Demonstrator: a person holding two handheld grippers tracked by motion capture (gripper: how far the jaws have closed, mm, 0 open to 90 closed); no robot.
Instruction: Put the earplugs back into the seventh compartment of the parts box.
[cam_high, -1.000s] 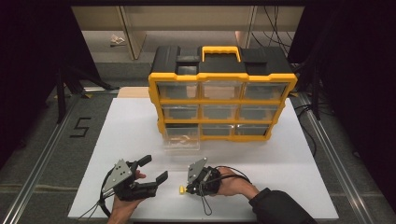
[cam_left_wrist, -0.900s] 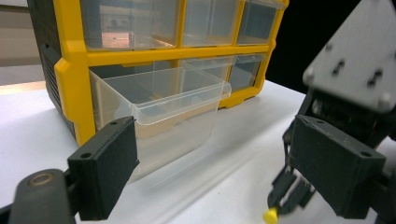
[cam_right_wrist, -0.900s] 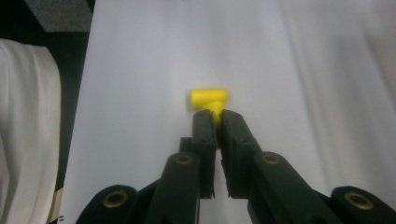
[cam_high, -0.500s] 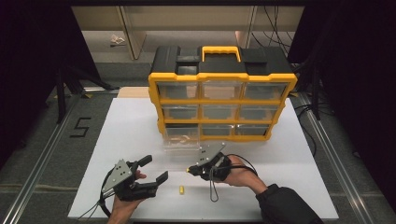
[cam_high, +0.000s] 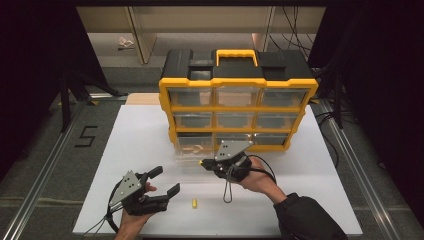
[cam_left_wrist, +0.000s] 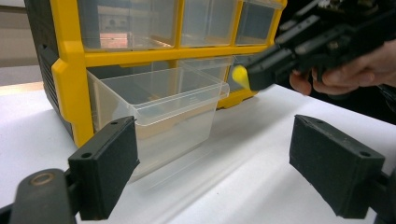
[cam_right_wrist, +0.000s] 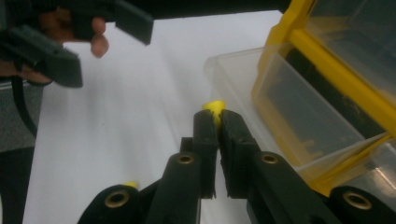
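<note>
Currently, the organiser cabinet (cam_high: 238, 100) stands at the counter's far edge, its clear drawer (cam_left_wrist: 159, 100) pulled out. The right gripper (cam_right_wrist: 215, 116), jaws closed on a yellow piece (cam_right_wrist: 214, 106), hovers beside the drawer; next, judge release over it. The left gripper (cam_high: 162, 181) rests wide open, empty. A second yellow piece (cam_high: 194, 203) lies near the counter's front edge.

Tall yellow-and-black drawer cabinet (cam_high: 238, 100) blocks the far middle of the white bench (cam_high: 125, 135); its clear plastic drawer (cam_left_wrist: 159, 100), pulled out at bottom left, juts toward the person. Bare bench either side of the cabinet. A small yellow piece (cam_high: 194, 203) lies on the near strip between the two hands.
</note>
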